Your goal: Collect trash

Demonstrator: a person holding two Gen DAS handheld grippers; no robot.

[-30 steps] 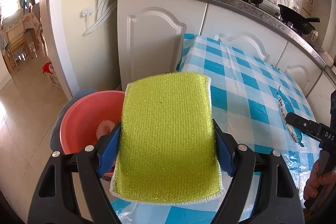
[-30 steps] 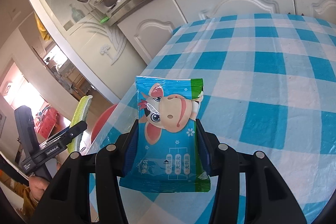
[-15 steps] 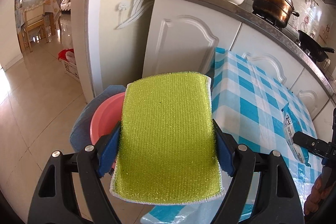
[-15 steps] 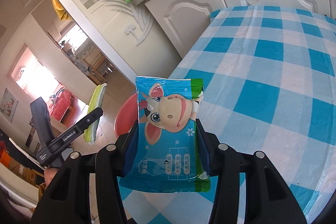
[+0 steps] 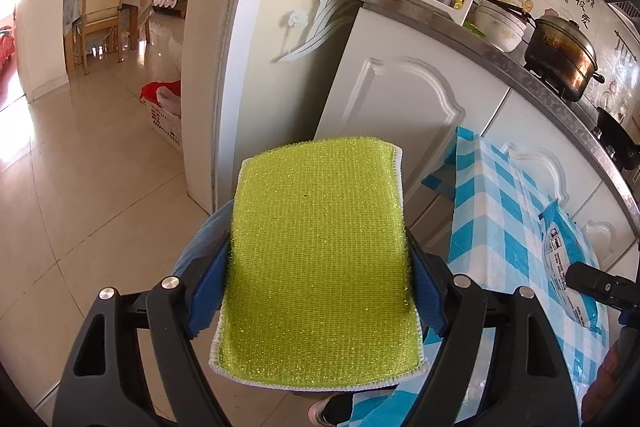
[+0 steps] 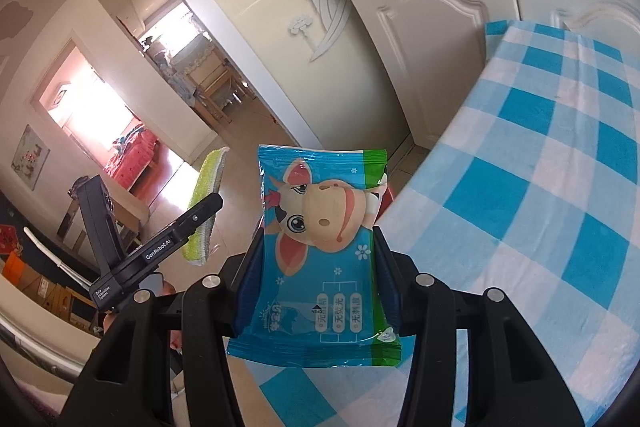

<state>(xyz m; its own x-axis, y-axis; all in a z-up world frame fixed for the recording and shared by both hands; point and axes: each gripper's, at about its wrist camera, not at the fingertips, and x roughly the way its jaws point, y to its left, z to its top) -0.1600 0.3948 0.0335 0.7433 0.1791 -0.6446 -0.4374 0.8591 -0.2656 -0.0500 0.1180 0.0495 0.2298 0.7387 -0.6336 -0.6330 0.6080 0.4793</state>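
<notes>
You are carrying both pieces off the checked table (image 6: 560,187). Left gripper (image 5: 320,275) is pinching the green sponge (image 5: 320,259) by its side edges; right gripper (image 6: 316,267) is pinching the blue wipes packet (image 6: 324,251) likewise. Both are hanging past the table's edge, floor at 9 o'clock. No bin is showing; next move calls for finding one and releasing over it.

Black grippers, blue-padded fingers (image 5: 206,283)
</notes>
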